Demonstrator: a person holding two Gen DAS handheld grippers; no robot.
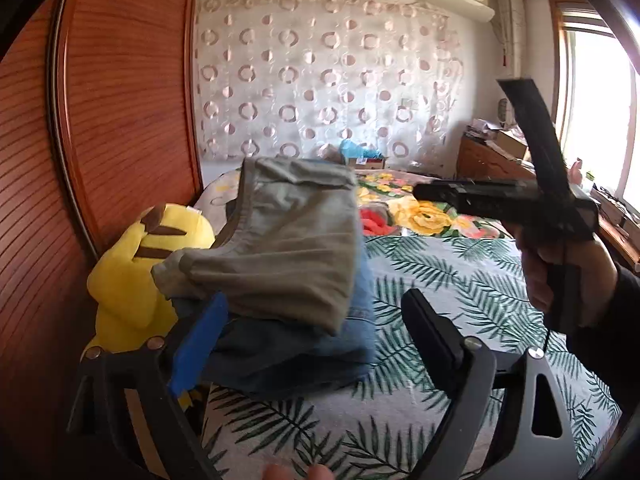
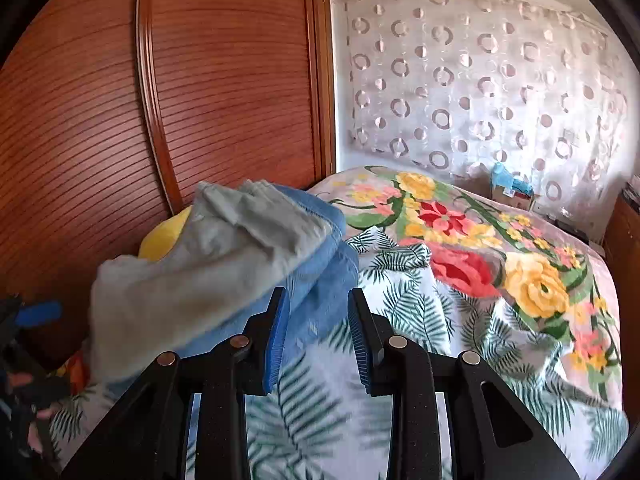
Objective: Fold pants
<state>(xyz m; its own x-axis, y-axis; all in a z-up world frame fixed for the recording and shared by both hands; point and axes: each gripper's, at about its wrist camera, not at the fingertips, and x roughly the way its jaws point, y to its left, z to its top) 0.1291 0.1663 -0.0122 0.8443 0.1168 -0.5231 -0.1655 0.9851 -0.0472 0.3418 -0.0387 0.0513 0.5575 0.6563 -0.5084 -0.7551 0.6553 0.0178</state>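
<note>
Folded grey-green pants [image 1: 280, 240] lie on top of folded blue jeans [image 1: 304, 356], stacked on the bed beside a yellow plush toy [image 1: 132, 280]. My left gripper [image 1: 316, 340] is wide open at the near edge of the stack. Its blue pad [image 1: 200, 344] is at the stack's left corner and the other finger [image 1: 432, 336] stands clear on the right. My right gripper [image 2: 318, 340] is open with nothing between its blue pads. It hovers over the bedspread just right of the jeans [image 2: 320, 280] and the grey-green pants [image 2: 192, 280]. A hand holds it on the right in the left wrist view.
A leaf-print bedspread [image 1: 440, 280] covers the near bed and a floral blanket [image 2: 500, 264] the far part. A slatted wooden wardrobe [image 1: 120, 120] stands close on the left. A wooden cabinet [image 1: 488, 160] with clutter and a window are at the right.
</note>
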